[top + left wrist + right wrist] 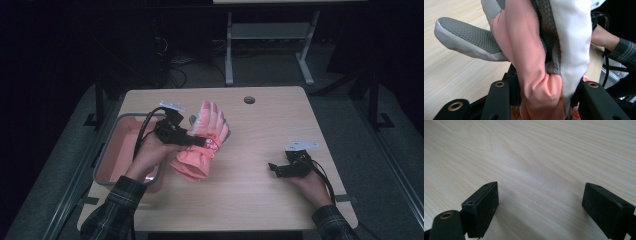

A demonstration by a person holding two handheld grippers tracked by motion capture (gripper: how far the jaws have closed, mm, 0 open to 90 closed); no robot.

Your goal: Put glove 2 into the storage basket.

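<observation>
You're working in a lab-like test room — a light wooden table (260,165) on grey carpet, loose cables (175,60) and a metal bench frame (270,45) in the dark behind.

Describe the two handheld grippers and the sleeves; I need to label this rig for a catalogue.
Both the left gripper and the right gripper are black, blocky tools with two flat, squared jaws and brass-ringed holes. Each carries a grey three-cornered plate on top and trails a black cable. The person wears dark plaid sleeves with pale lines.
</observation>
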